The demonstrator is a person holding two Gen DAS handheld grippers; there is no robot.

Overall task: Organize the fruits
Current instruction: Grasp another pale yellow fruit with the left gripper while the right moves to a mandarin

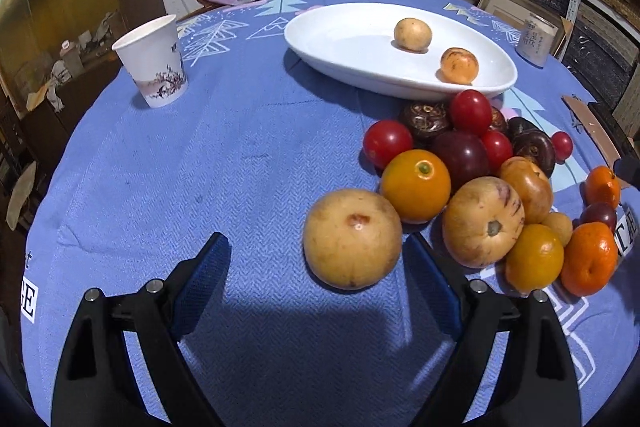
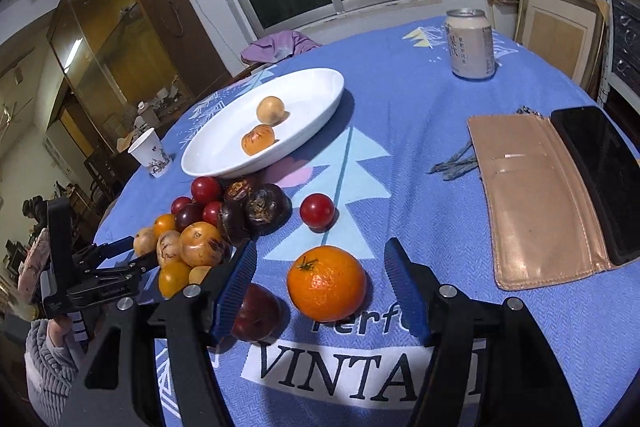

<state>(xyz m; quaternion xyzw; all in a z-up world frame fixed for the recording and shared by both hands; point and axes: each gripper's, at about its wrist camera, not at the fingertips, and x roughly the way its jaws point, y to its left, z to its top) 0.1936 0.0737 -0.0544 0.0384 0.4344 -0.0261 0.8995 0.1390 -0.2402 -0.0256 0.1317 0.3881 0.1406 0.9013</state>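
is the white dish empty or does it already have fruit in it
Not empty. The white dish holds two fruits: a pale yellow one and an orange one. The rest of its inside is bare; the other fruit lies on the tablecloth.

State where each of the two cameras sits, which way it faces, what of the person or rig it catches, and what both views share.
Left wrist: on the left gripper, angled down across the table; its open fingers flank a yellow-brown fruit without gripping it.
Right wrist: on the right gripper, angled down; its open fingers flank an orange without touching it. The other gripper and a grey sleeve show at left.
Shared: white dish, paper cup, fruit pile, can, window.
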